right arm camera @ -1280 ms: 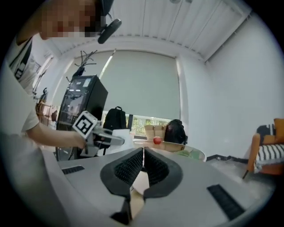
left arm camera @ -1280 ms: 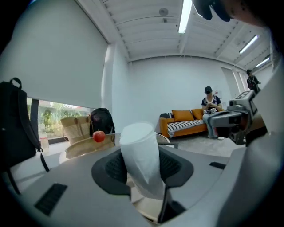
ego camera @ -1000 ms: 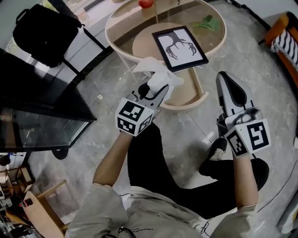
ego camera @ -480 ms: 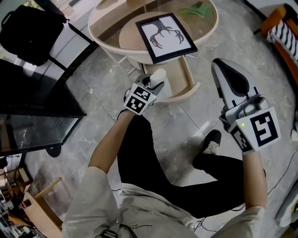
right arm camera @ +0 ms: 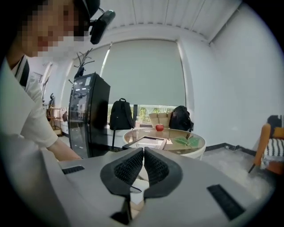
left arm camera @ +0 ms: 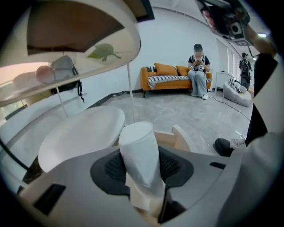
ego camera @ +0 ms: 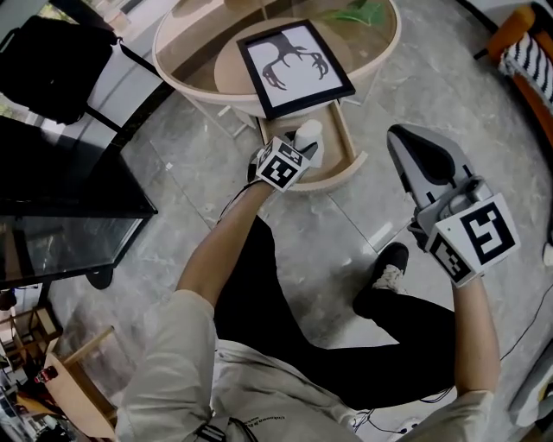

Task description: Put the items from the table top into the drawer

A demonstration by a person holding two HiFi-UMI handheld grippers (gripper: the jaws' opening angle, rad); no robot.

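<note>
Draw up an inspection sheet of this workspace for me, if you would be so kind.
Surface: round glass-topped table, with its drawer pulled open below the top.
Job's things: picture frame, green leaf and red apple on the top; white tissue held at the drawer.
Clutter: nothing seen.
Grippers: left gripper shut on the white tissue; right gripper shut and empty, held off to the right of the table.
Cables: thin cable on the floor.
Surroundings: black backpack, black cabinet, orange sofa with a seated person.
</note>
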